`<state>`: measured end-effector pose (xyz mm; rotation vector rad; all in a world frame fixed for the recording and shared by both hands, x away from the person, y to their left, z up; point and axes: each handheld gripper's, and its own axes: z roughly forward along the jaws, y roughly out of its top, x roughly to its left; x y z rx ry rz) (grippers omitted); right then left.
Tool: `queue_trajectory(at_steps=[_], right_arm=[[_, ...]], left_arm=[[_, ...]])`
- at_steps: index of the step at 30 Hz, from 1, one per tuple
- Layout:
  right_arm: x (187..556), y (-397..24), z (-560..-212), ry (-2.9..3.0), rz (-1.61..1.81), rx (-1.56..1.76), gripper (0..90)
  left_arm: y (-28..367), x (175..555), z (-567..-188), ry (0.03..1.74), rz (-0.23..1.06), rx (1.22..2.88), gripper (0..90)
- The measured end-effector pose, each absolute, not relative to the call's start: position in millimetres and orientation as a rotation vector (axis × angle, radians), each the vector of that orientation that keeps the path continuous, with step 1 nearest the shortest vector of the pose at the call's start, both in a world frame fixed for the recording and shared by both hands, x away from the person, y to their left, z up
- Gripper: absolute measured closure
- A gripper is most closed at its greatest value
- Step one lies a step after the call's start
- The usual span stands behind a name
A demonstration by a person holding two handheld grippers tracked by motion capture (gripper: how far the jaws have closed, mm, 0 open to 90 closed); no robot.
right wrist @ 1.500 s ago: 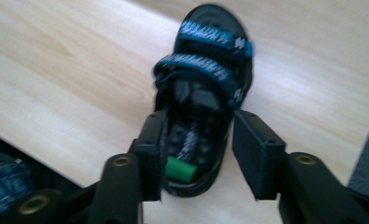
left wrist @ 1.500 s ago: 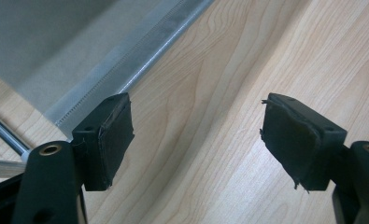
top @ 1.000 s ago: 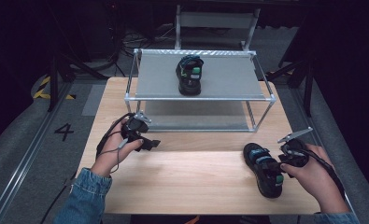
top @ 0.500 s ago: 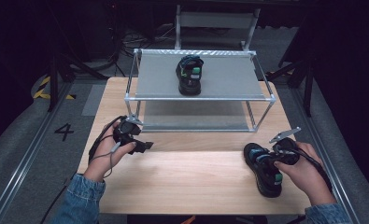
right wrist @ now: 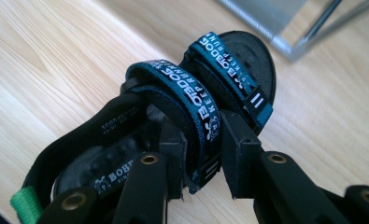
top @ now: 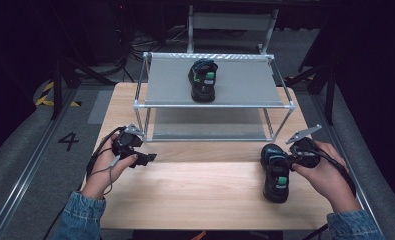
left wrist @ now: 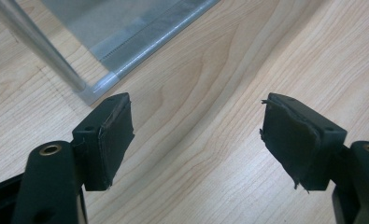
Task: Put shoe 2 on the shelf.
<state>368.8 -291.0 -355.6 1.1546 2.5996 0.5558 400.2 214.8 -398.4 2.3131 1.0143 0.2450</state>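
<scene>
Right tongs (right wrist: 202,154) have just been closing and now pinch a strap of the sandal (top: 275,172) (near the rack's (top: 215,105) right leg, on the counter (top: 200,195)); left tongs (left wrist: 196,140) gape wide, empty.

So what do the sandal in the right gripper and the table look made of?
The sandal looks like woven fabric straps, dark with teal edging and printed white lettering, over a matte black, probably foam or rubber, footbed. The right gripper has just closed on one strap. The table looks like pale wood or wood-look laminate, with visible grain.
</scene>
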Motion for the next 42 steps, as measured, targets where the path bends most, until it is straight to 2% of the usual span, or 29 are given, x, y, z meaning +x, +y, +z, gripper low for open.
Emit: queue_trajectory(at_steps=[19,30,42], right_arm=[[379,-268,-262,2.569,0.699,1.137,72.4],[385,-261,-230,2.582,0.76,1.148,72.2],[400,-249,-200,2.558,0.8,1.114,72.2]], left_arm=[[225,405,-400,1.082,0.231,2.268,25.0],[232,411,-406,1.154,0.199,2.274,23.6],[234,413,-409,1.142,0.19,2.29,22.8]])
